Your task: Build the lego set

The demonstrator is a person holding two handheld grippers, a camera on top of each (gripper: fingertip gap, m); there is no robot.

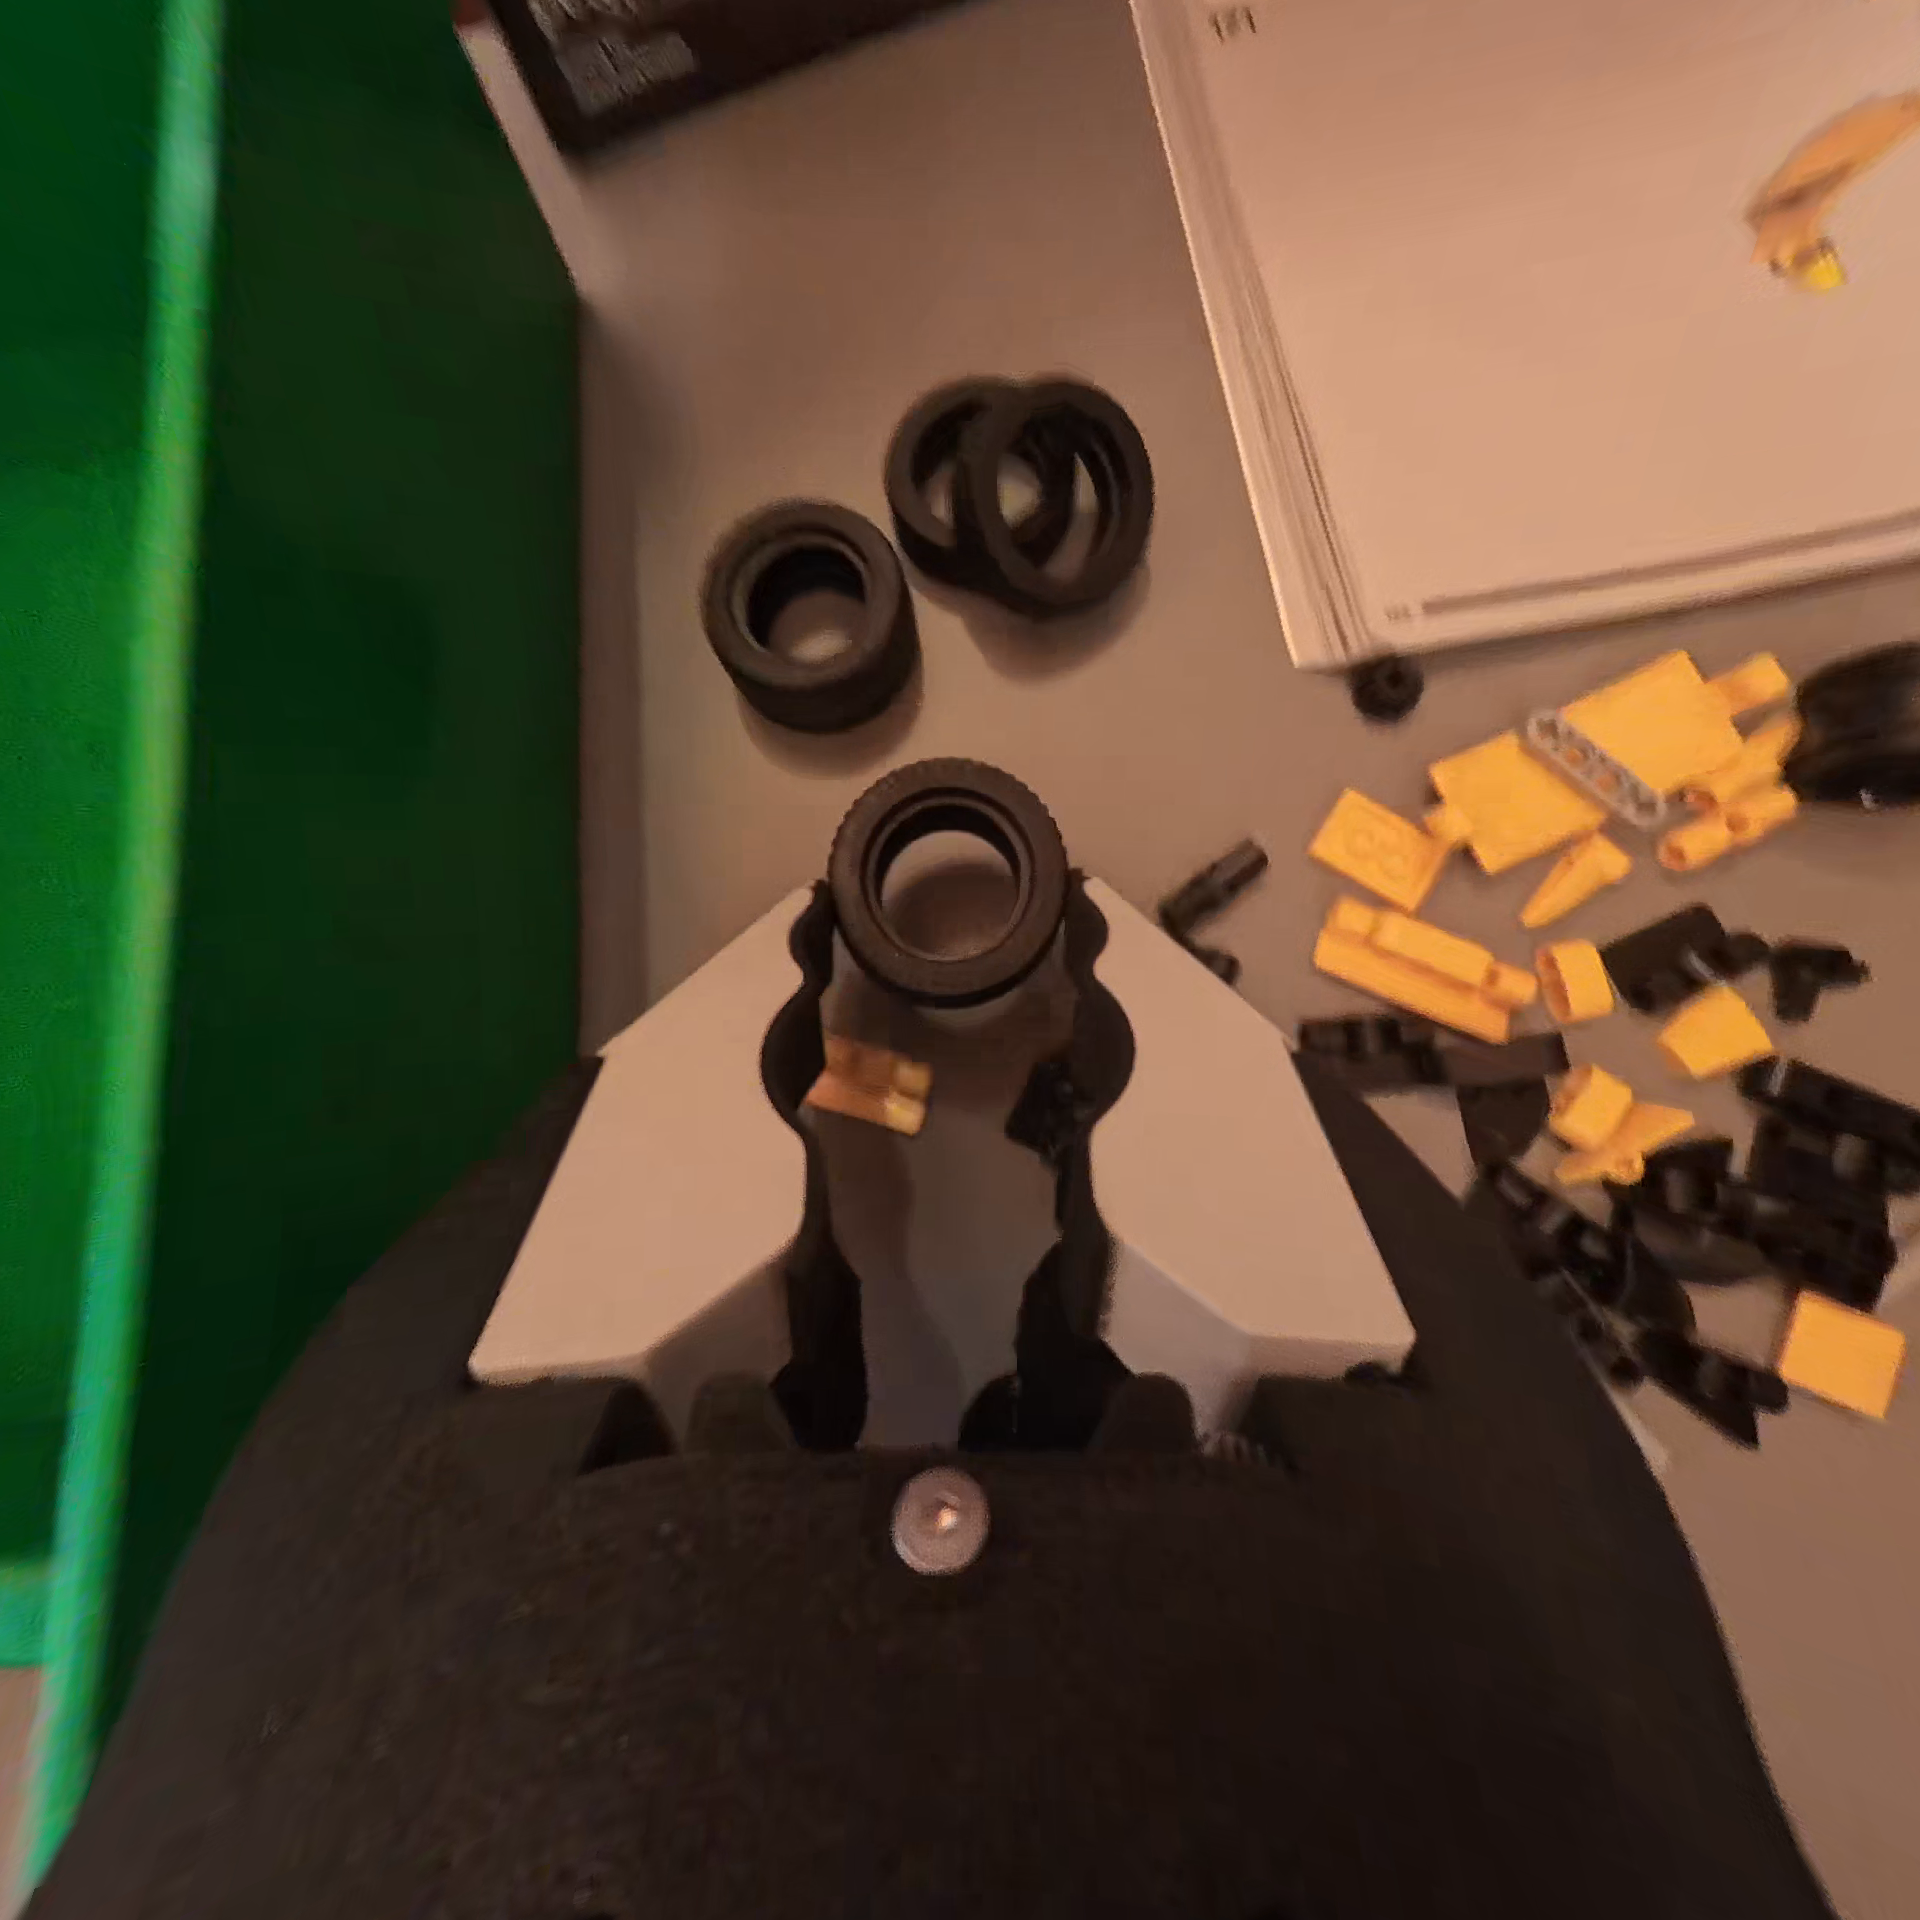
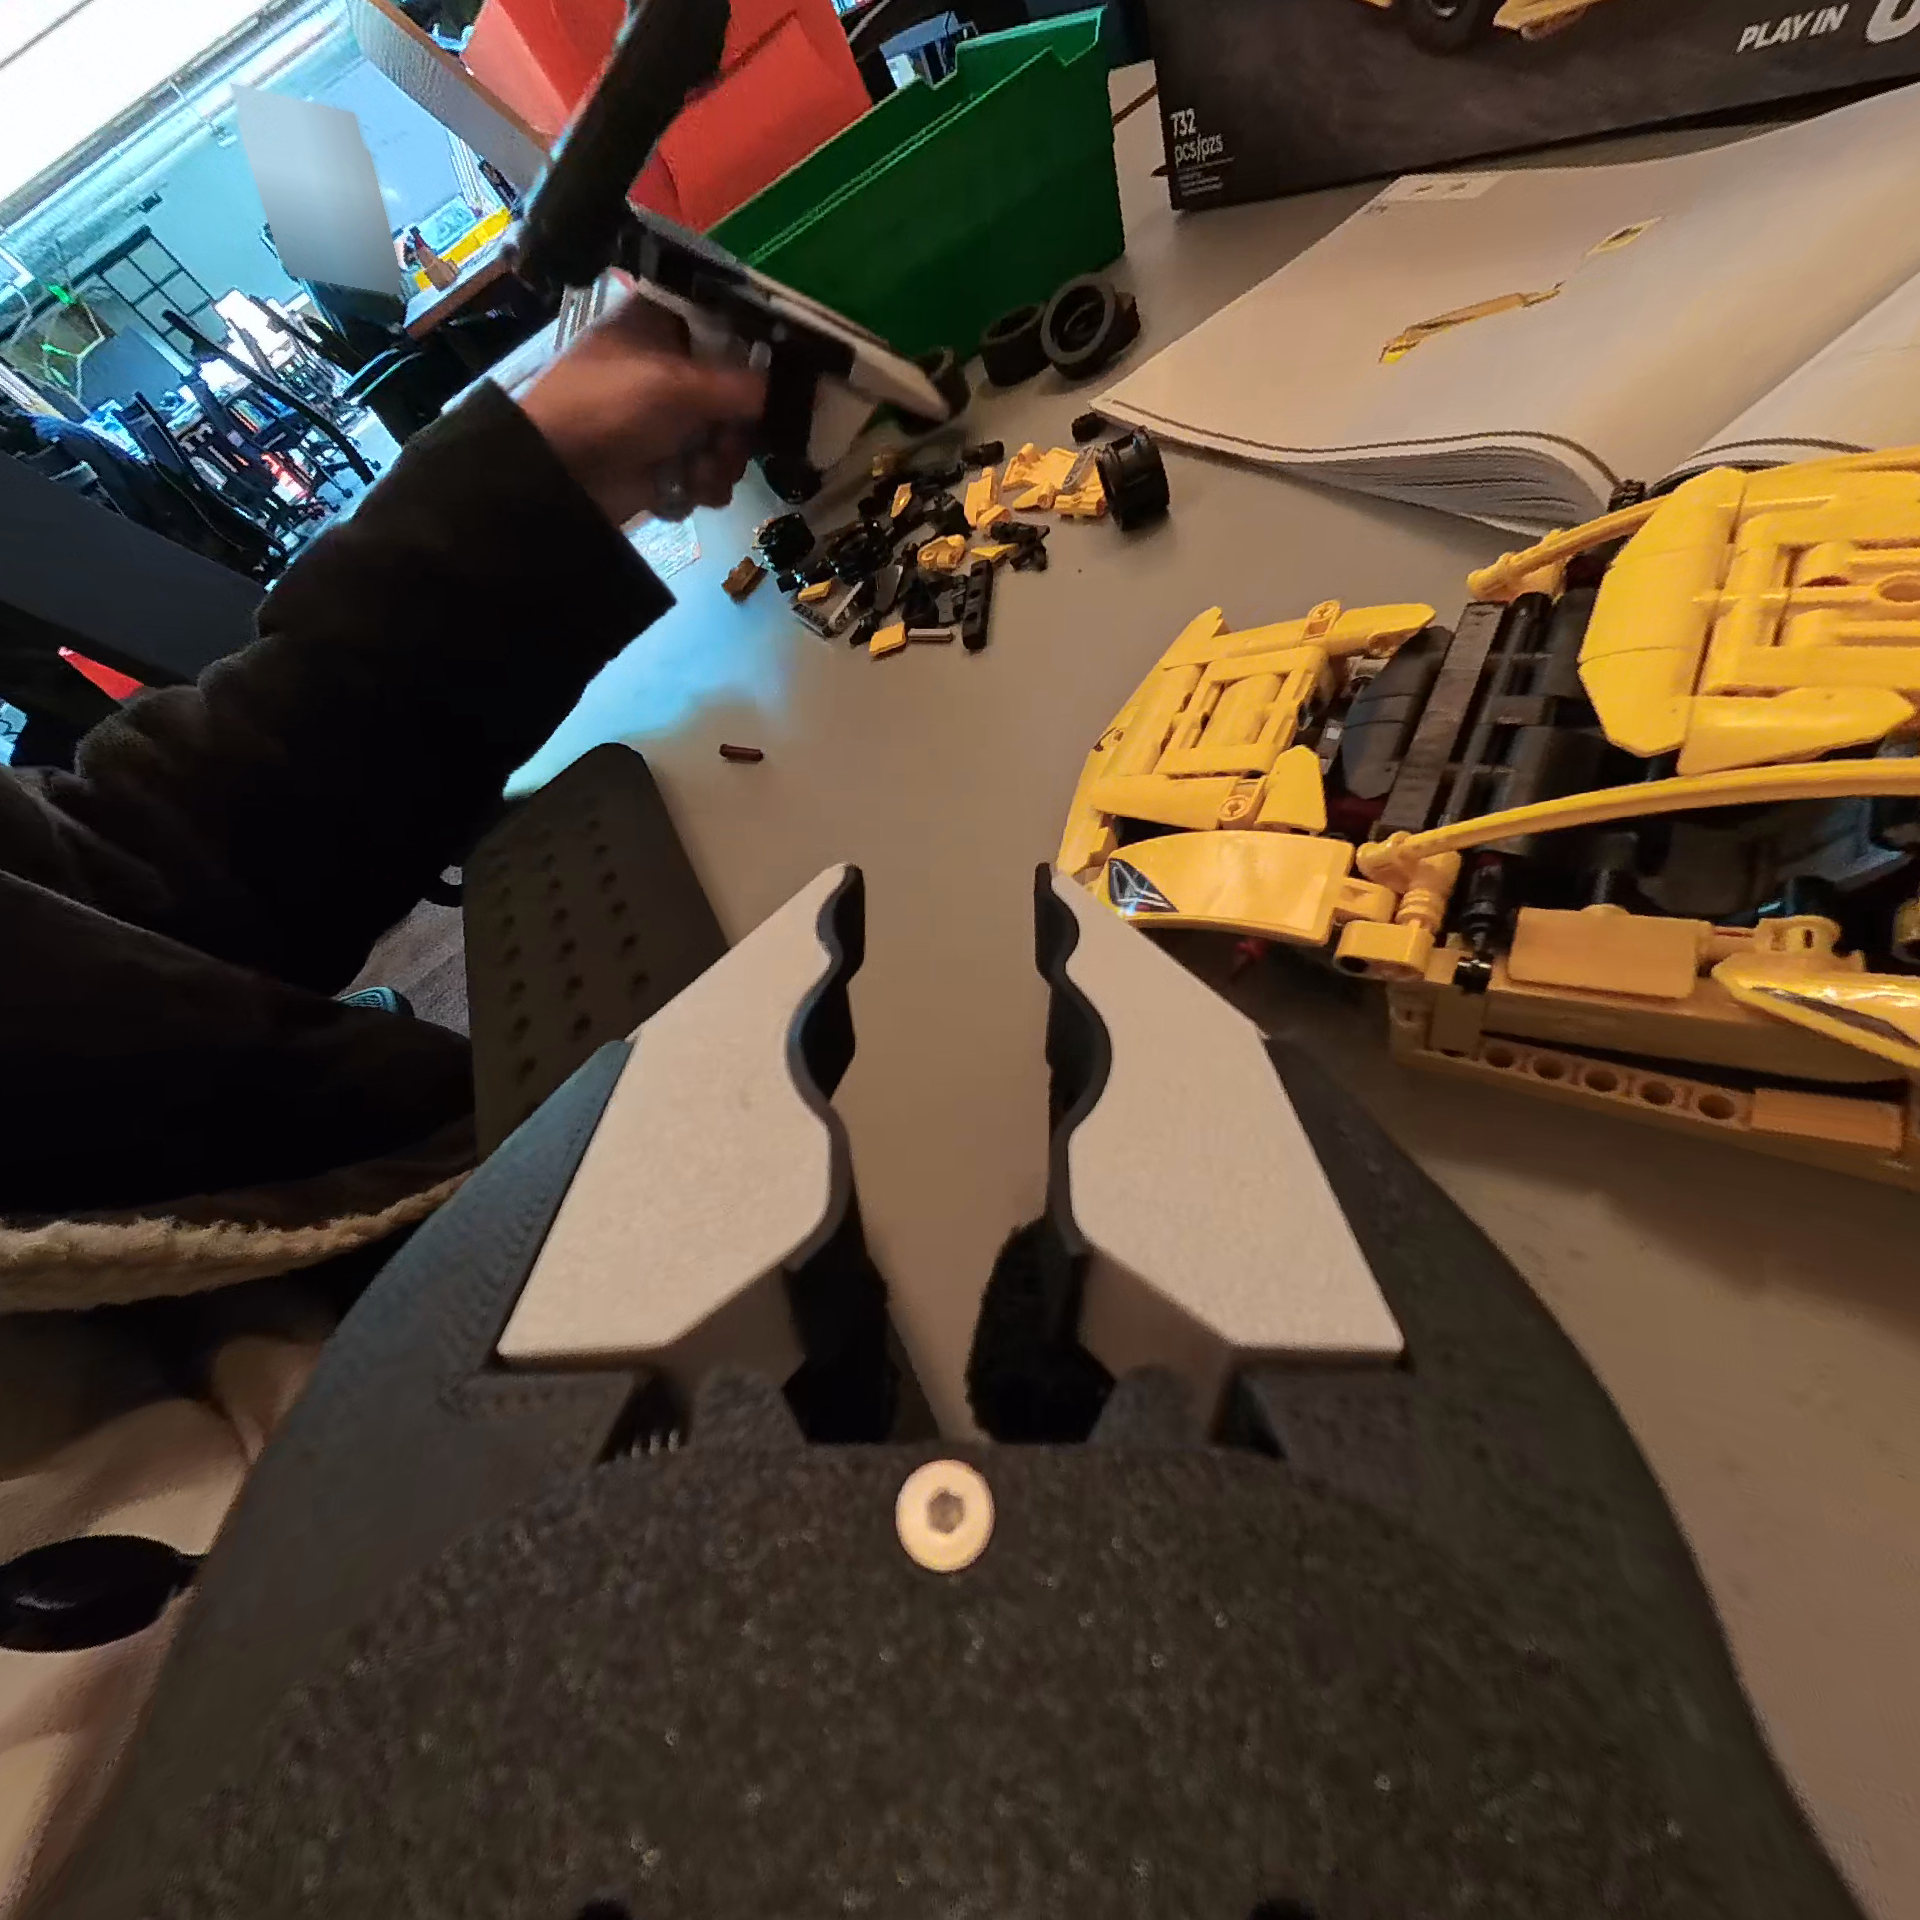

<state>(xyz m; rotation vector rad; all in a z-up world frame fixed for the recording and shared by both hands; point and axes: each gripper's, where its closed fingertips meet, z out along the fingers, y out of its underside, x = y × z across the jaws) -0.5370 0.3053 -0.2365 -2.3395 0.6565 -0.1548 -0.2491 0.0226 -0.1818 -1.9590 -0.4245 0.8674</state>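
My left gripper [image 1: 948, 914] is shut on a black tyre [image 1: 948, 883], gripped by its sides between the fingertips and held above the grey table [image 1: 1039, 748]. More black tyres [image 1: 810, 618] lie just beyond it. A pile of yellow and black pieces [image 1: 1621, 1039] lies to its right. My right gripper [image 2: 948, 925] is open and empty, low over the table near its front edge. The partly built yellow car [image 2: 1558, 779] lies right of it. The left gripper [image 2: 925, 400], held by a hand, shows far off by the green bin [image 2: 935, 197].
An open instruction booklet [image 2: 1507, 343] lies behind the car and also shows in the left wrist view [image 1: 1558, 312]. A dark set box [image 2: 1455, 94] stands at the back. A small dark pin [image 2: 741, 752] lies alone. A black perforated chair [image 2: 582, 914] stands at the table's edge. The tips of one gripper are about 40 cm away from the tips of the other. From either gripper's tips it is about 25 cm to the small dark pin [image 2: 741, 752].
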